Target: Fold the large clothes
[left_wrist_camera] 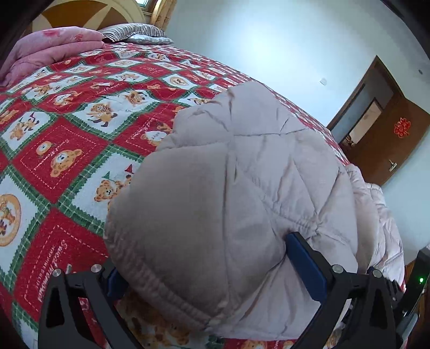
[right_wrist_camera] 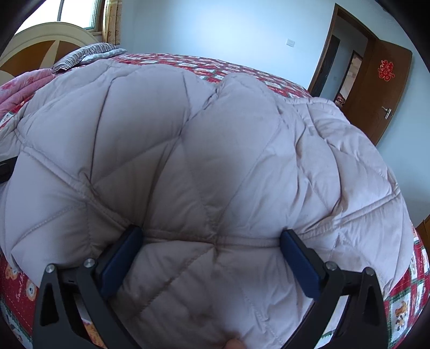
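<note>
One pale pinkish-grey quilted puffer coat (right_wrist_camera: 215, 150) lies on one bed covered by a red, green and white teddy-bear patchwork quilt (left_wrist_camera: 67, 128). At the bed's far left end sit one pink folded blanket (left_wrist_camera: 48, 45) and one grey striped pillow (left_wrist_camera: 134, 33), in front of a cream and brown wooden headboard (left_wrist_camera: 88, 13). One brown wooden door (right_wrist_camera: 381, 88) stands open on the right.

Two grippers are in view. The left gripper (left_wrist_camera: 204, 257) points forward over the coat's ribbed cuff or hem, its blue-padded fingers (left_wrist_camera: 305, 265) spread wide with puffy fabric bulging between them; whether they press it I cannot tell. The right gripper (right_wrist_camera: 208, 255) reaches low across the coat's body, its blue pads (right_wrist_camera: 298, 264) equally wide apart astride a stitched seam, fabric filling the gap, not pinched.
</note>
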Tool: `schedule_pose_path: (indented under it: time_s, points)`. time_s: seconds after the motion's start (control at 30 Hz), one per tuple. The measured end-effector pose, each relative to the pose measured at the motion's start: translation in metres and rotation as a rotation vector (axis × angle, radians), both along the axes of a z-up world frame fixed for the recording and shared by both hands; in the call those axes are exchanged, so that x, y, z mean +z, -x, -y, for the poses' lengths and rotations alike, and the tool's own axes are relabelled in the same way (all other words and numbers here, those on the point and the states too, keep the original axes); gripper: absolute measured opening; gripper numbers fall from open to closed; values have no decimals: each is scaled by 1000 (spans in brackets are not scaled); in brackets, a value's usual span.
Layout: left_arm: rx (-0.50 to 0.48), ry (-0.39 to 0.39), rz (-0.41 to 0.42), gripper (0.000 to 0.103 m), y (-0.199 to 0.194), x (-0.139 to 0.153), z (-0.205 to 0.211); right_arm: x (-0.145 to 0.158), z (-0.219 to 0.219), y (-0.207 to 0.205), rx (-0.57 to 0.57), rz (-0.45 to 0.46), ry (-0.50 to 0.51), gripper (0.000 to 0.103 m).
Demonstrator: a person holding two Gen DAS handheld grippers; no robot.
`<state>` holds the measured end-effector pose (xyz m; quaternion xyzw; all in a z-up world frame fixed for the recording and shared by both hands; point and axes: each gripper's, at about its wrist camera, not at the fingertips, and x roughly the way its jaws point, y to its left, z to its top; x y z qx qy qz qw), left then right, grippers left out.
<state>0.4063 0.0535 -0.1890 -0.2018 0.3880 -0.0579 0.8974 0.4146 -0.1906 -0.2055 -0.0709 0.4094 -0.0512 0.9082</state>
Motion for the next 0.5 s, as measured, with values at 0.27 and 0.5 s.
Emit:
schedule_pose_path:
  time_s: [0.27,0.5]
  points:
    - [-59,21,68,27,16,13,4,0,-2,6,-23,18,26,103]
    - [-84,8,151,21,37,34,-13,-2,-27,21,-7,30,64,94]
